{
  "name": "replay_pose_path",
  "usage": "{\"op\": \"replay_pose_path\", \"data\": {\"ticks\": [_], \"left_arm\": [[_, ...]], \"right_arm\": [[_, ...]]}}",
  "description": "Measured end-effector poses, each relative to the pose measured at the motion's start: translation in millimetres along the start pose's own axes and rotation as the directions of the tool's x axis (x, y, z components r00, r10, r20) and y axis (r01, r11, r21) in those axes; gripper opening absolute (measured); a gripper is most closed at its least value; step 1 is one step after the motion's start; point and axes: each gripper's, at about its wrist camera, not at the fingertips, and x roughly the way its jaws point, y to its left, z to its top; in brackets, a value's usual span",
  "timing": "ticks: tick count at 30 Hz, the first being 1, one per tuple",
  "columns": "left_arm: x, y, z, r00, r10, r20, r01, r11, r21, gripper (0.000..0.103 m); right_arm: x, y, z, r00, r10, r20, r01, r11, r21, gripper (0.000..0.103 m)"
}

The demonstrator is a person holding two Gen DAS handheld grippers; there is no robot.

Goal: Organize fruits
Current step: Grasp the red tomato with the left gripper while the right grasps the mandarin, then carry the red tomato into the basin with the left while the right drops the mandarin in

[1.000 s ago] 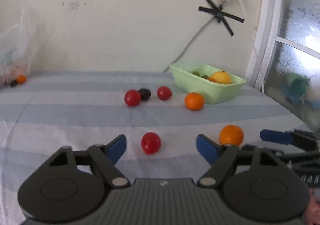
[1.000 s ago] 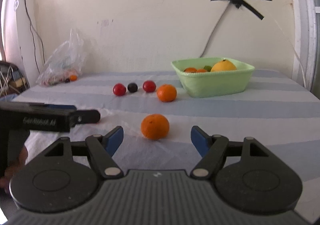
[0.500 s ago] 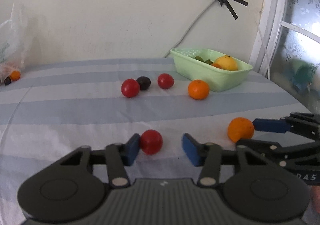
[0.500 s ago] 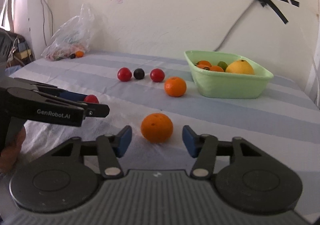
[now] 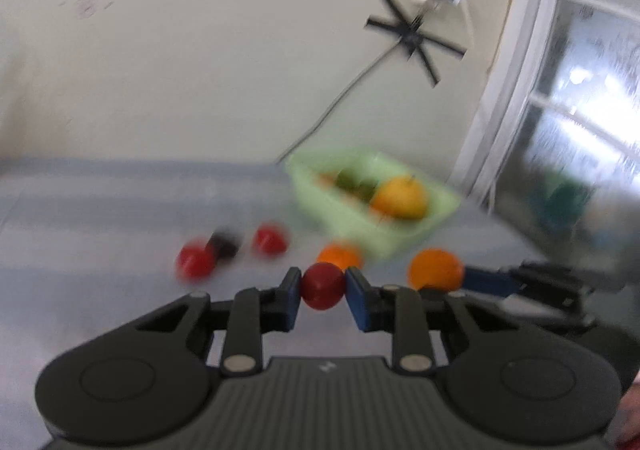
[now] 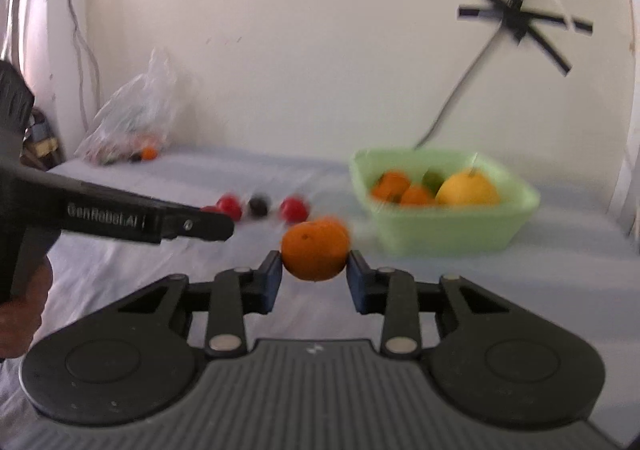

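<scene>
The left gripper squeezes a red fruit and the right gripper, closing, pinches an orange, both near the green bowl, and, though it's blurry, a loose pinch might drop either.

basket on table right, loose fruits left, bag far left

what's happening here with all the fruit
A person holds a gripper in each hand, sorting fruit on a striped cloth. The left gripper is shut on a red fruit; the right gripper is closing on an orange, its pads against it. A green basket already holds several fruits, and more lie loose.
</scene>
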Motion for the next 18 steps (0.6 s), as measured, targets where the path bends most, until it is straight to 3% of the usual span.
{"op": "replay_pose_path", "data": {"ticks": [4,7,16,18], "left_arm": [[31,-19,43,0.999,-0.045,0.029,0.044,0.998,0.048,0.025],[67,-25,66,0.998,-0.066,-0.010,0.067,0.997,0.049,0.025],[147,-17,76,0.983,-0.116,-0.146,0.114,0.993,-0.017,0.025],[160,-17,78,0.978,-0.123,-0.167,0.120,0.992,-0.030,0.032]], "right_arm": [[14,-19,22,0.997,-0.062,0.049,0.062,0.998,-0.013,0.038],[31,-37,31,0.996,-0.082,0.041,0.081,0.997,0.019,0.038],[66,-53,25,0.994,-0.109,0.000,0.109,0.993,0.035,0.039],[69,-54,22,0.993,-0.120,0.008,0.119,0.992,0.033,0.044]]}}
